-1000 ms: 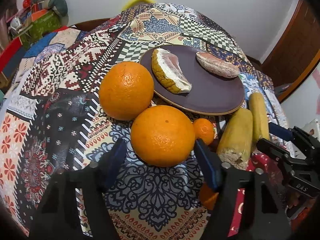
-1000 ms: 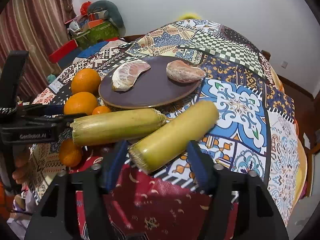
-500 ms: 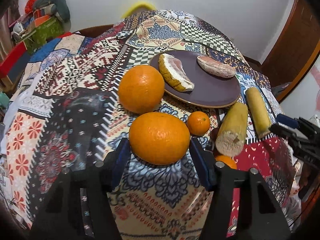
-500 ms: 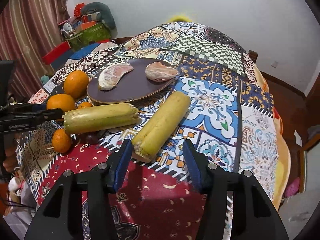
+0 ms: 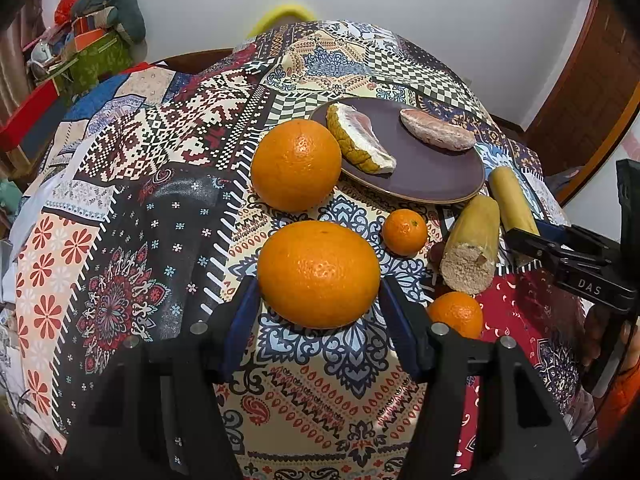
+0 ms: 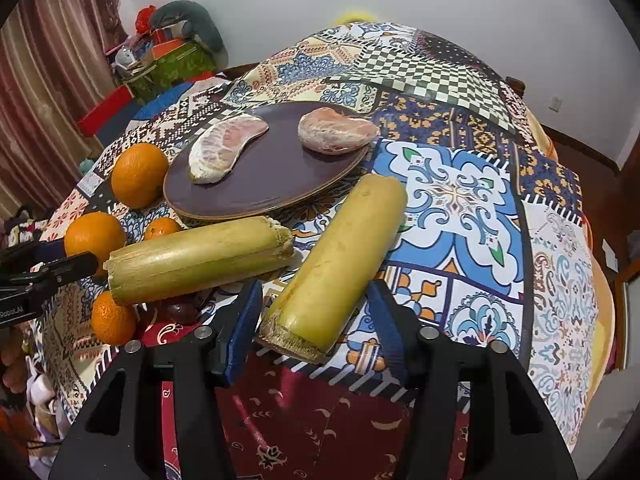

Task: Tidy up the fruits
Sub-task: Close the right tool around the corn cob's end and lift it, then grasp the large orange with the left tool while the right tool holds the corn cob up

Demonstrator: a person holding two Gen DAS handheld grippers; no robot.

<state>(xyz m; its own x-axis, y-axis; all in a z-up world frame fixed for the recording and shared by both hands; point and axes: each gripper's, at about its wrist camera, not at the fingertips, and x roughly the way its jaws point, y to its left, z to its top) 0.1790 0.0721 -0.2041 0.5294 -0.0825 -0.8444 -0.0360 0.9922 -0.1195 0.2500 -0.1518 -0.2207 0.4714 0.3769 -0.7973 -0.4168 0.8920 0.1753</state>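
My left gripper (image 5: 318, 300) is shut on a large orange (image 5: 318, 274), with a blue pad on each side. A second large orange (image 5: 296, 164) lies beside a dark purple plate (image 5: 432, 176) holding two pomelo pieces (image 5: 360, 142). Two small tangerines (image 5: 405, 232) lie near two sugarcane pieces (image 5: 472, 248). My right gripper (image 6: 316, 320) is open around the near end of one sugarcane piece (image 6: 340, 256); its pads do not touch it. The other sugarcane piece (image 6: 196, 258) lies to its left.
A patchwork cloth (image 6: 460, 208) covers the round table. Boxes and bags (image 5: 88, 48) are piled at the back left. A wooden door (image 5: 592, 92) is at the right. The table edge drops off on the right (image 6: 592, 320).
My left gripper has closed on the large orange and lifted it back toward me. My right gripper pulled back, then came forward around the sugarcane end again.
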